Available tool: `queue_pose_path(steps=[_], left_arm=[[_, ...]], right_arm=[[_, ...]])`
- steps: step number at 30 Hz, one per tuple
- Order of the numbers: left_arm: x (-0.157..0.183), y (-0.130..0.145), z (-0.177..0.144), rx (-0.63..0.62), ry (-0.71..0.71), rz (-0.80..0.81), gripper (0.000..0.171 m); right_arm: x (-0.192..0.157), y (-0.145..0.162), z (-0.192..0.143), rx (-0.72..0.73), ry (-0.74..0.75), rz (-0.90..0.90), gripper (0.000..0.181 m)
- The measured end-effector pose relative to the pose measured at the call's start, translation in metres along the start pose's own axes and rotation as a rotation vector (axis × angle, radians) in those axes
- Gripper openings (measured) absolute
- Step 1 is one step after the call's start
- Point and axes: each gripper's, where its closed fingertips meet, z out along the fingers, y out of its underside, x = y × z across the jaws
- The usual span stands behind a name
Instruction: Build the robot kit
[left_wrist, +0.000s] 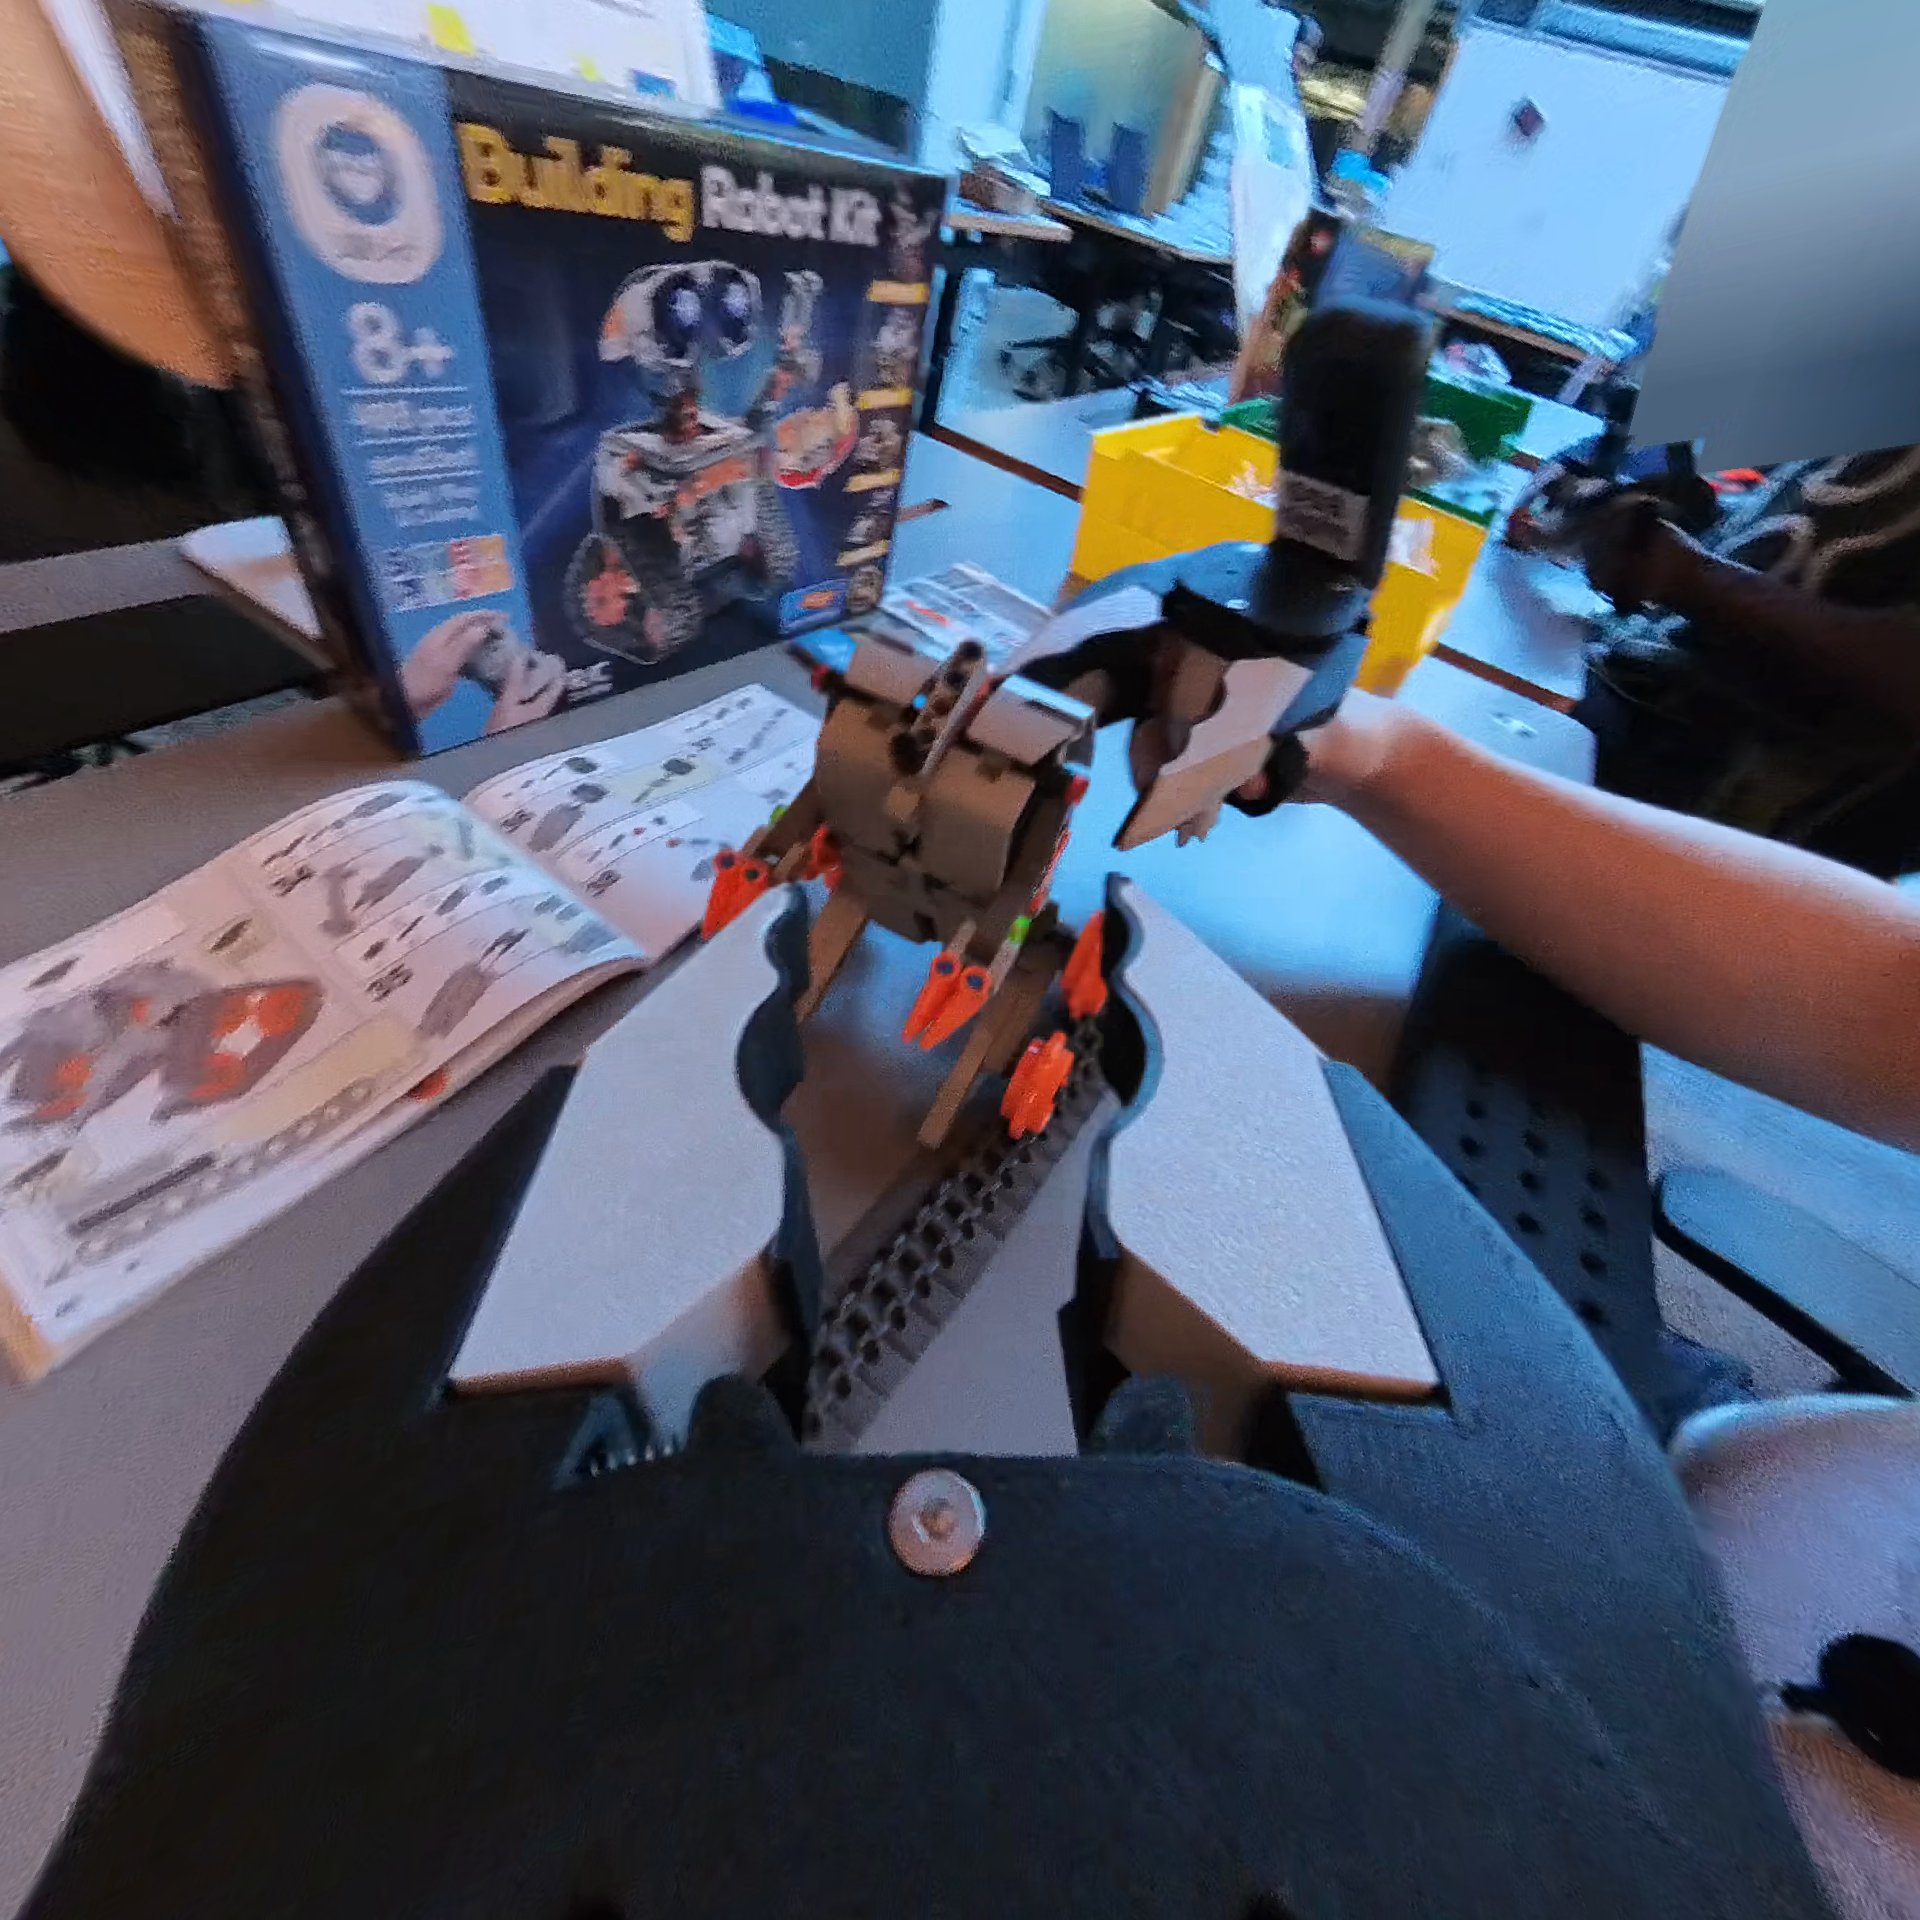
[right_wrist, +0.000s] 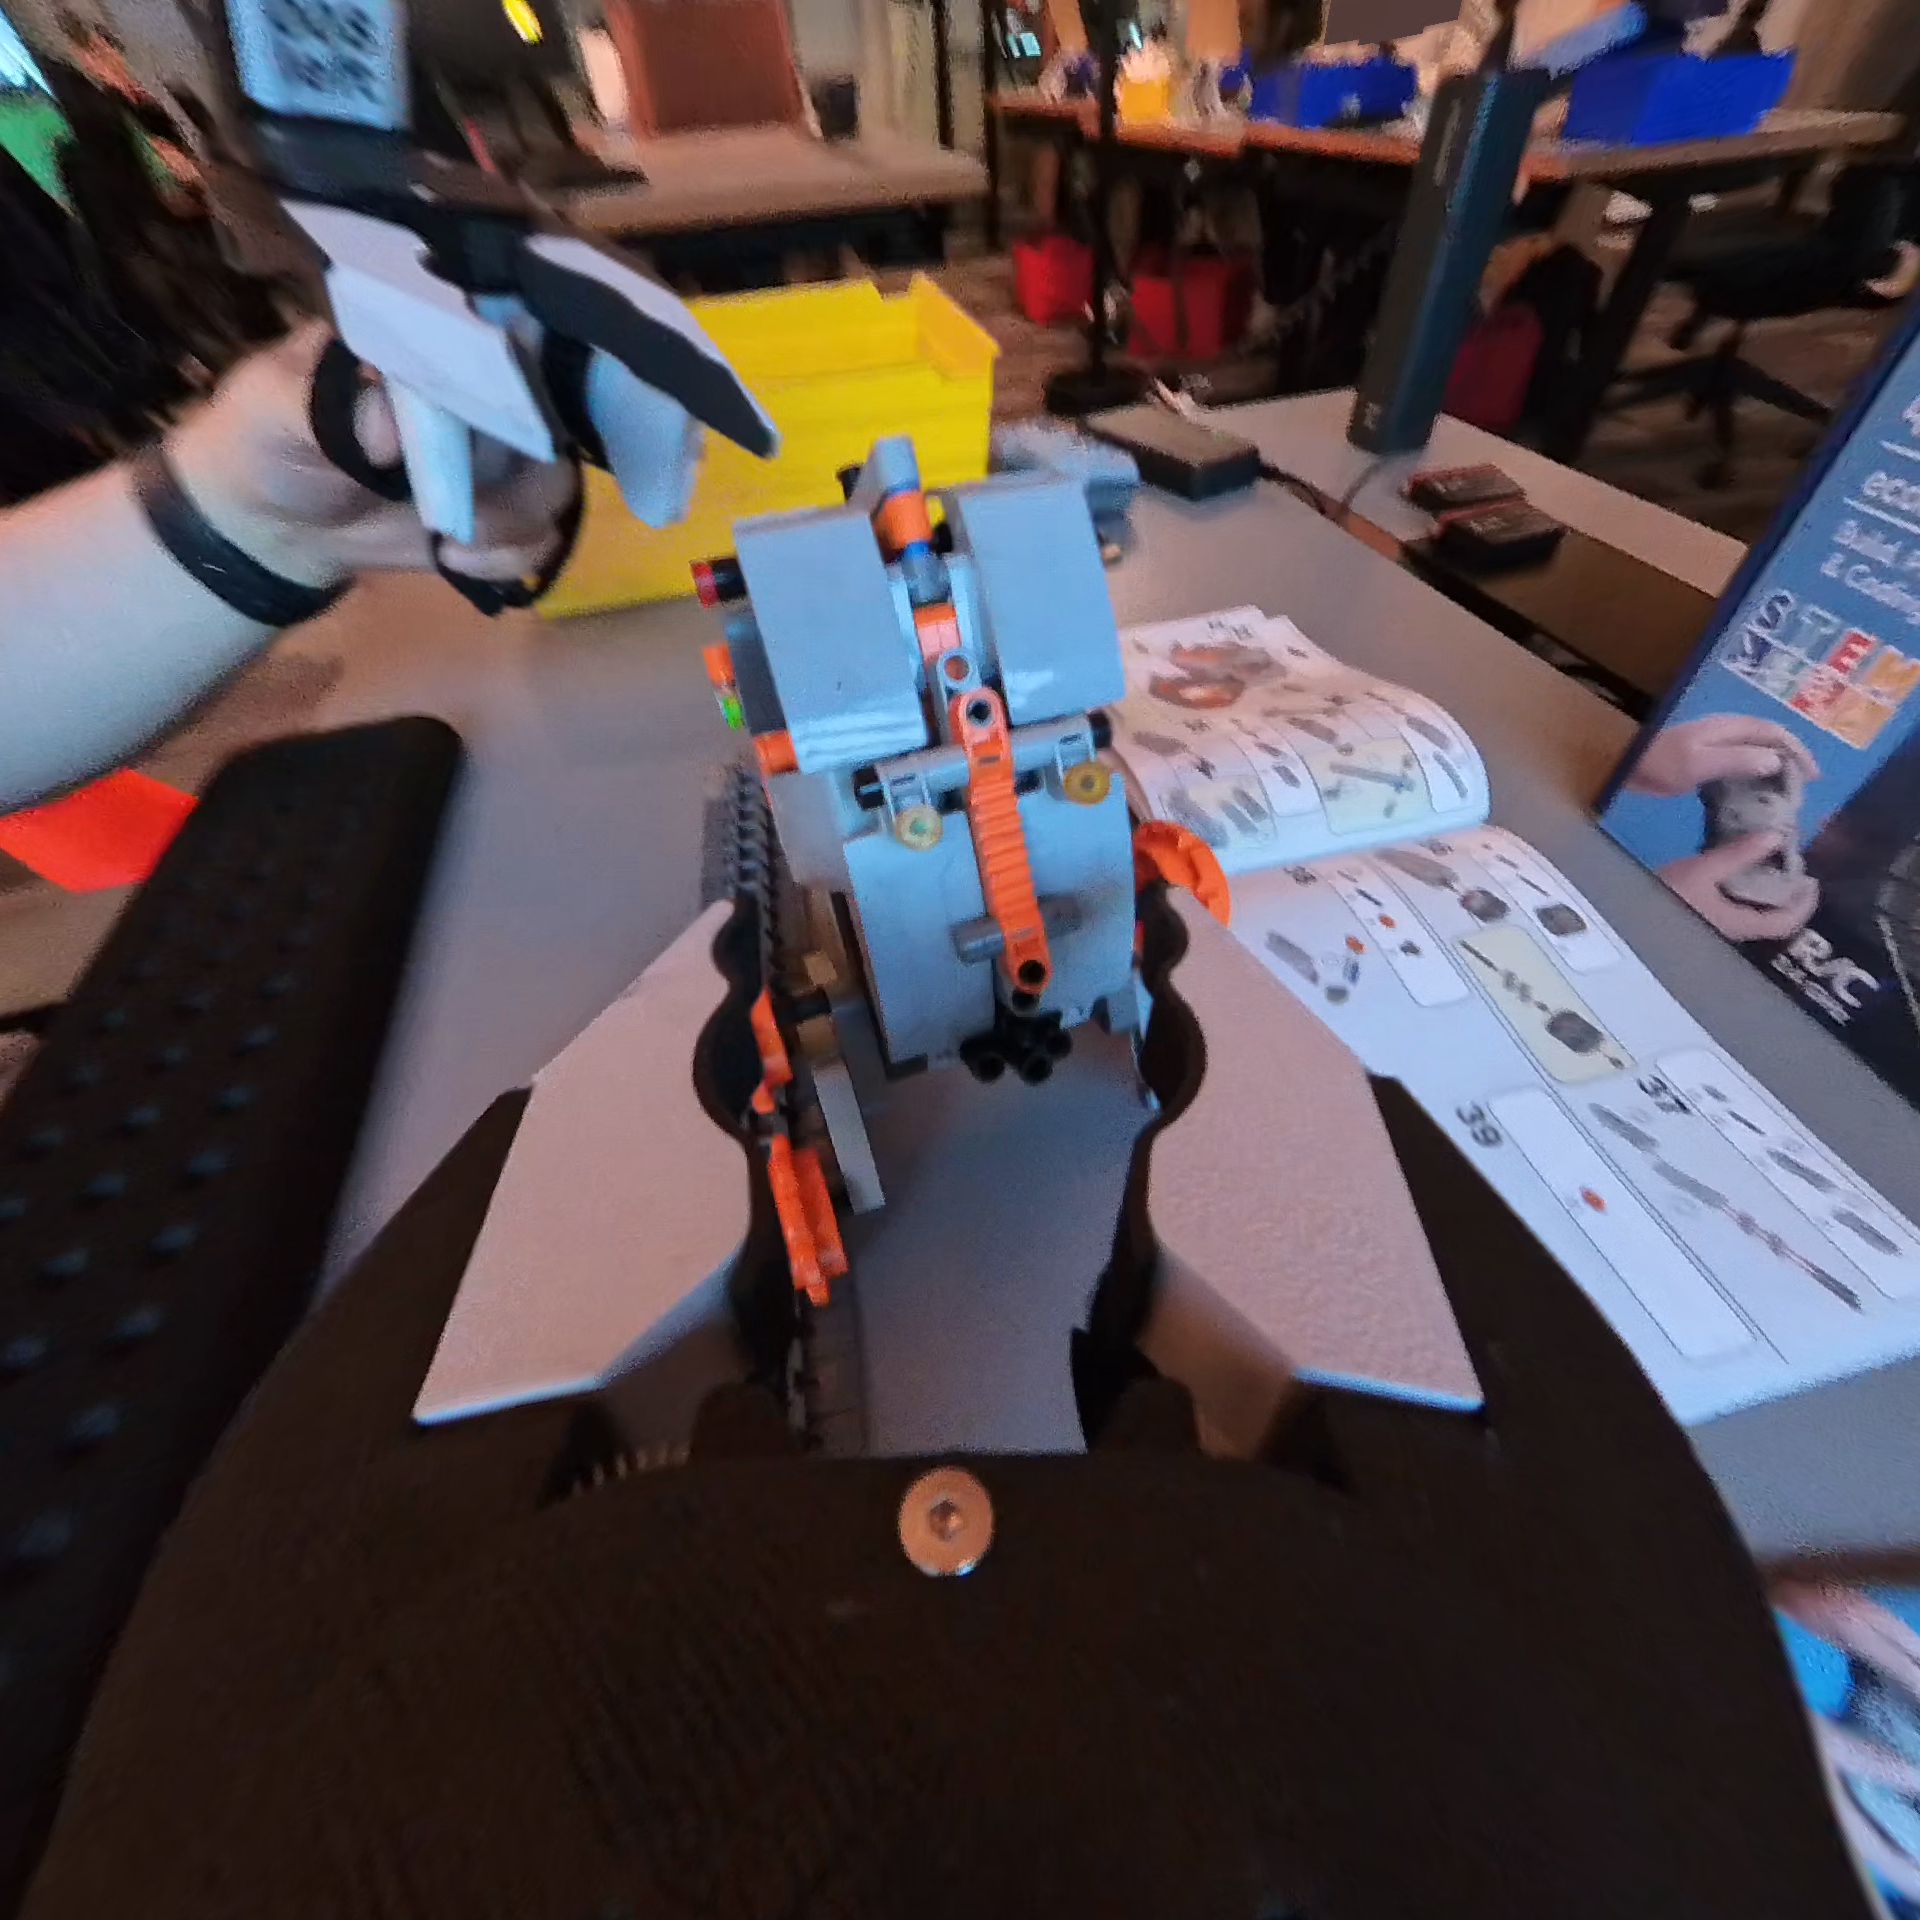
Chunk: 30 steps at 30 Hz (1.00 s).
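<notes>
A grey and orange brick-built robot model (left_wrist: 935, 800) stands on the grey table, and a dark track (left_wrist: 935, 1226) runs from its base toward me. My left gripper (left_wrist: 954, 909) is open, and the model's lower part and track show between its fingers. My right gripper (right_wrist: 945, 914) is open, with the model (right_wrist: 914, 665) showing between its fingers from the opposite side. In the left wrist view the right gripper (left_wrist: 1101, 748) hovers at the model's upper right. In the right wrist view the left gripper (right_wrist: 540, 488) hangs just above the model's upper left. Neither is visibly clamped on anything.
An open instruction booklet (left_wrist: 364, 935) (right_wrist: 1455, 935) lies beside the model. A blue kit box (left_wrist: 623, 416) (right_wrist: 1818, 779) stands behind the booklet. A yellow bin (left_wrist: 1174, 499) (right_wrist: 852, 353) sits farther back. A black perforated panel (left_wrist: 1527, 1122) (right_wrist: 156, 987) and a person's forearm (left_wrist: 1662, 935) are close by.
</notes>
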Motion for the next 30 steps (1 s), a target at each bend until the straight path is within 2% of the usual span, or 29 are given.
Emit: queue_pose_path(steps=[5,9,11,13,16,25,30], left_arm=[[-0.003,-0.015,0.032,-0.093,0.085,0.077,0.074],[0.001,-0.017,0.061,-0.153,0.152,0.080,0.083],[0.003,-0.012,0.071,-0.173,0.187,0.063,0.083],[-0.003,-0.001,0.077,-0.219,0.165,0.093,0.082],[-0.004,0.000,0.079,-0.196,0.183,0.070,0.073],[-0.004,0.000,0.068,-0.110,0.258,0.081,0.075],[-0.006,-0.003,0.060,-0.051,0.284,0.059,0.075]], right_arm=[[0.009,-0.011,0.006,0.075,-0.100,0.036,0.092],[0.010,0.008,0.024,-0.054,-0.129,0.019,0.102],[0.009,0.015,0.029,-0.082,-0.141,0.042,0.095],[0.003,0.015,0.031,-0.093,-0.195,0.052,0.069],[0.004,0.015,0.032,-0.135,-0.165,0.001,0.065],[-0.005,0.014,0.035,-0.279,-0.027,-0.021,0.064],[-0.010,0.010,0.039,-0.311,0.011,-0.004,0.064]])
